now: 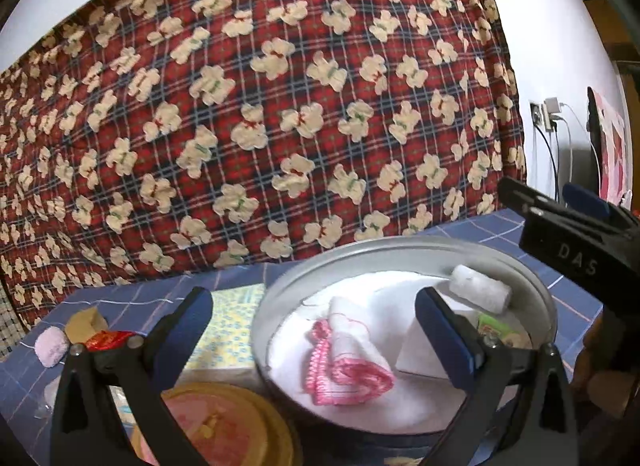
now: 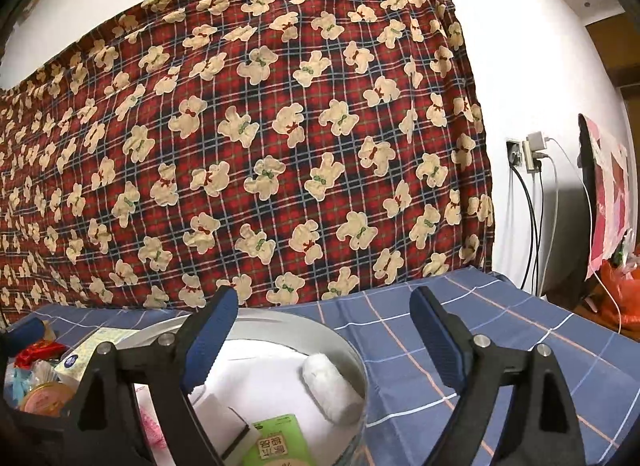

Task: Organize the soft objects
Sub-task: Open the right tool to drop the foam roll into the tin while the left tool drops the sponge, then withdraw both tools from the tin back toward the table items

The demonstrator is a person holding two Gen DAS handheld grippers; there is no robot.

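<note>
Pink-edged cloth (image 1: 348, 362) in round tin (image 1: 280, 294) — partly hidden, both grippers' jaws released, empty.

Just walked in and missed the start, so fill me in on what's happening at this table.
A person with two handheld grippers is sorting soft things into a round metal tin. It already holds a pink-edged cloth and a rolled white towel. The left gripper and right gripper are both open and empty above it.

Table covered with blue checked cloth (image 2: 460, 330). Resting on it: round metal tin (image 1: 280, 306), yellow patterned packet (image 1: 232, 318), pink roll (image 1: 51, 346).
</note>
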